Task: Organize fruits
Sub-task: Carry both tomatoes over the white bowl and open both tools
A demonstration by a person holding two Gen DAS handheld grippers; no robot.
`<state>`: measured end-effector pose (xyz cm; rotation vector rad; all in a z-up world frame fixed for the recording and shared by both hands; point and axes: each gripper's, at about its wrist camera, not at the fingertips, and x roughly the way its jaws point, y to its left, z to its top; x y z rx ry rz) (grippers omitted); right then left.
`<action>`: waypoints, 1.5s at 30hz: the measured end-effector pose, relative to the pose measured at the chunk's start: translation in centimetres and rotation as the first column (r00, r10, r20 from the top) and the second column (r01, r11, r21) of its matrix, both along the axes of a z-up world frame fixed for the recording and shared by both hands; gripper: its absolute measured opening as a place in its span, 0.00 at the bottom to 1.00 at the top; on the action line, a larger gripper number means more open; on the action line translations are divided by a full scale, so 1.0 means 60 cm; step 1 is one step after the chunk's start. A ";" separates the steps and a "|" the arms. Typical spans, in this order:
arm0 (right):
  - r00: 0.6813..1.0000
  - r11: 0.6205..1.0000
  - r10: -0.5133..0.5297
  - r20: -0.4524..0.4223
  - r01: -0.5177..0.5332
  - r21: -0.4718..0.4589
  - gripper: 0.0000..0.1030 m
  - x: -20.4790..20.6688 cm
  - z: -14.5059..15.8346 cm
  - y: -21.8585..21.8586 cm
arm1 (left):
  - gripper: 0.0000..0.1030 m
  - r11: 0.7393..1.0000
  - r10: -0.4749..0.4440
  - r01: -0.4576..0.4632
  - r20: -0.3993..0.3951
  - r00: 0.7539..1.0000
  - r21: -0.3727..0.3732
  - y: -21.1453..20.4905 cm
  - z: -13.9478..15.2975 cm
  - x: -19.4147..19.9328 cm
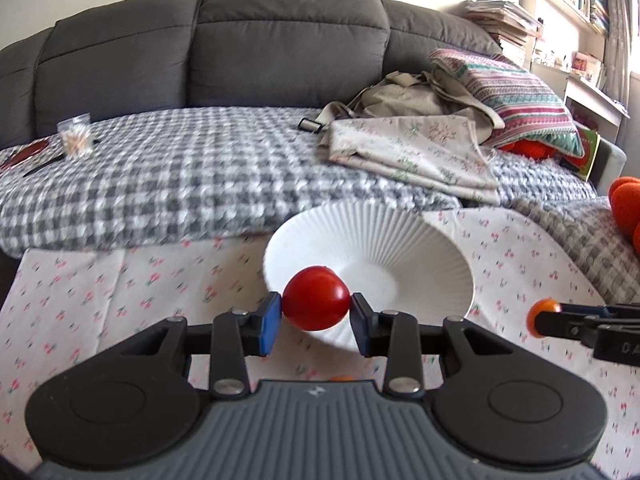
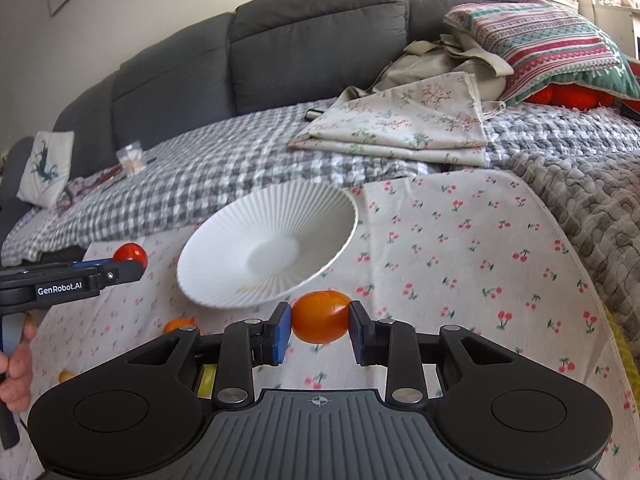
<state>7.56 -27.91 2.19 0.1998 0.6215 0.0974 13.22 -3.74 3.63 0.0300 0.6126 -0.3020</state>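
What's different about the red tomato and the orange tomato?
The red tomato is deep red; the orange tomato is bright orange. The red one is in the left tongs; the orange one is in the right tongs. The red one looks rounder, the orange one a bit more oval. Both are small, smooth, shiny, pinched between blue pads, and held near the empty white ribbed bowl.

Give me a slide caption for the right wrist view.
Right gripper holds an orange tomato beside the empty white bowl; left gripper brings a red tomato.
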 end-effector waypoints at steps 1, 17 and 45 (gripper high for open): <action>1.000 1.000 -0.003 0.004 0.003 0.000 0.28 0.006 0.000 -0.001 | 0.34 1.000 -0.004 0.004 0.004 1.000 0.002 -0.006 0.000 0.006; 0.997 0.995 0.067 0.032 -0.064 -0.083 0.28 0.116 -0.024 0.057 | 0.35 0.996 -0.057 0.059 -0.033 0.998 0.074 -0.051 -0.067 0.073; 1.000 0.999 0.010 0.016 -0.010 -0.036 0.63 0.119 -0.006 0.032 | 0.64 0.997 -0.043 0.044 -0.022 0.999 0.063 -0.033 -0.043 0.065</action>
